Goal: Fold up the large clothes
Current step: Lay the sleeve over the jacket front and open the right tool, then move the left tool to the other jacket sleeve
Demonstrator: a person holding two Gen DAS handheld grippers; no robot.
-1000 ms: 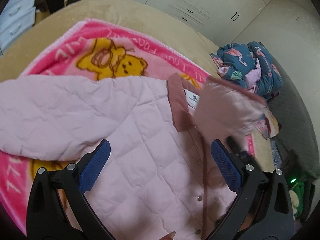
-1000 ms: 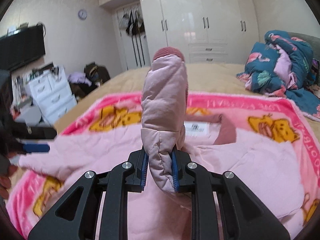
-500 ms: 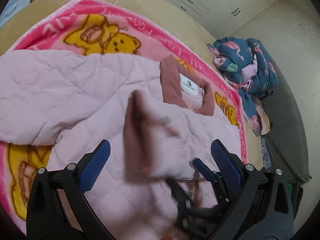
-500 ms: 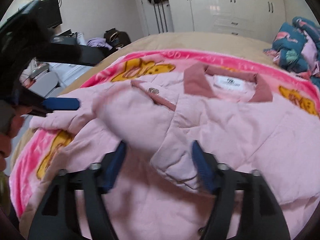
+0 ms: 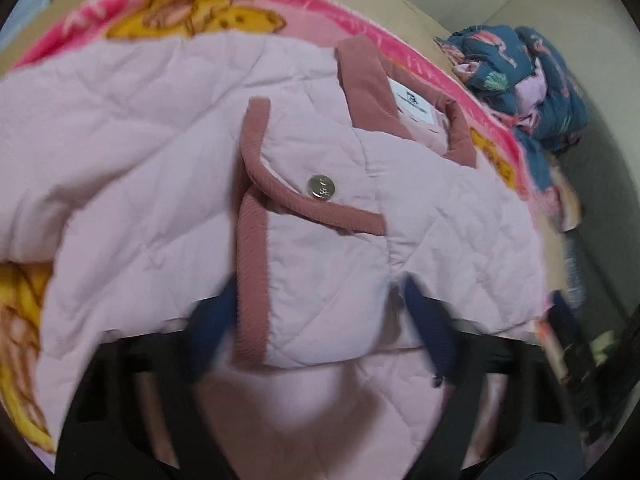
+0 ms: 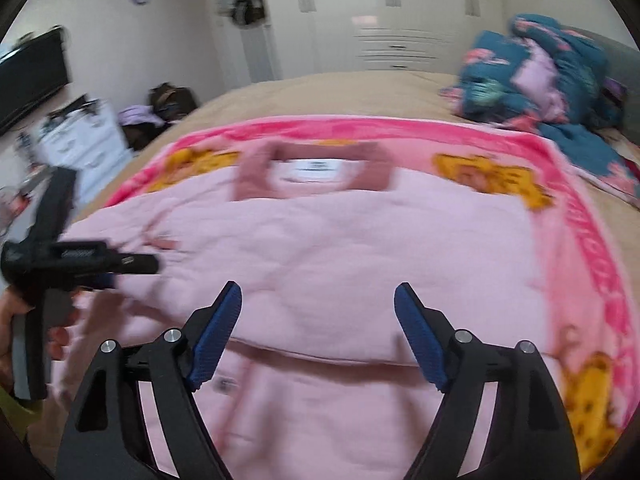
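Note:
A pale pink quilted jacket (image 5: 140, 160) lies spread on a pink bear blanket (image 5: 360, 20) on the bed, its dusty-rose collar (image 5: 372, 92) at the far end. One sleeve is folded across the chest, and its rose-trimmed cuff (image 5: 320, 280) with a metal snap (image 5: 321, 186) lies between the blurred fingers of my left gripper (image 5: 320, 332). Those jaws are closing, and the pads stand at the cuff's two sides. My right gripper (image 6: 318, 332) hovers over the jacket (image 6: 340, 240) near its hem. Its jaws are wide and closing slightly, with nothing between them.
A heap of blue patterned clothes (image 6: 540, 72) sits at the bed's far right. White wardrobes (image 6: 384, 32) line the back wall. A white drawer unit (image 6: 80, 136) and a dark screen (image 6: 28, 76) stand at the left. A hand (image 6: 12, 320) holds the left gripper (image 6: 80, 260).
The right gripper let go of the sleeve it held up, and the sleeve now lies across the chest. That gripper drew back. The left gripper came down over the cuff, its jaws narrowing.

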